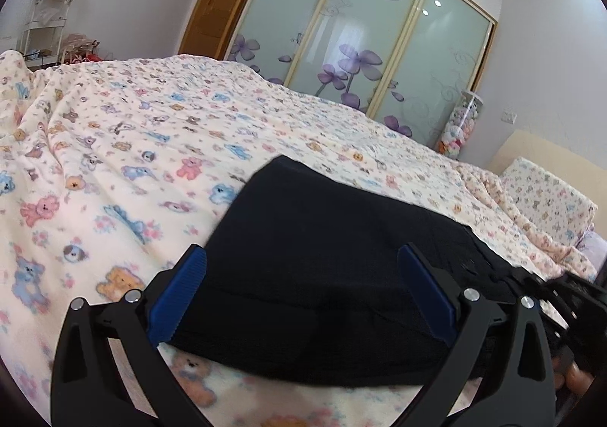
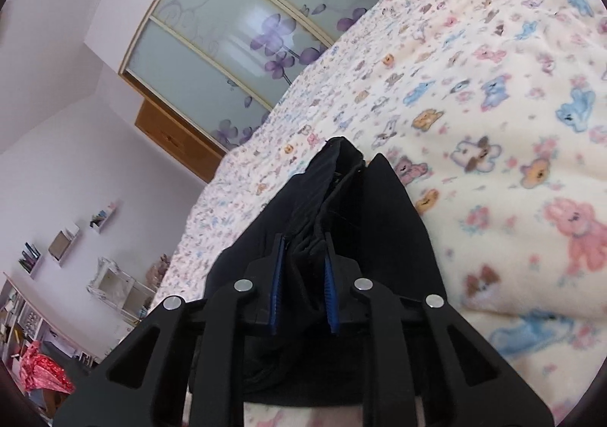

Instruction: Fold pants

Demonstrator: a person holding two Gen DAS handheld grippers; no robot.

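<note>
My left gripper [image 1: 301,267] is spread wide, blue pads [image 1: 178,300] well apart, straddling the near edge of the black pants [image 1: 322,256] with nothing pinched between them. From this side the pants are a thick, folded black slab lying flat on the teddy-bear blanket [image 1: 132,146], which covers the bed. The bundle's long axis runs from the near left, by my left pad, off toward the right edge of the view; its far corner points up the bed toward the sliding wardrobe doors [image 1: 360,28]. At the right end the cloth turns rumpled, and my other tool shows there, dark and blurred.

Over on the right wrist view, my right gripper [image 2: 303,286] has its jaws drawn in to a narrow gap, and a bunched ridge of the pants [image 2: 341,214] sits between the blue pads [image 2: 276,290]. The cloth fills the gap, so I've got hold of it. From here the fabric runs straight away from the fingers, coming to a peak that points toward the wardrobe doors [image 2: 227,36], with a seam or opening running along the ridge. The blanket [image 2: 493,104] spreads to the right of the pants; shelves [image 2: 68,241] hang on the wall at far left.
</note>
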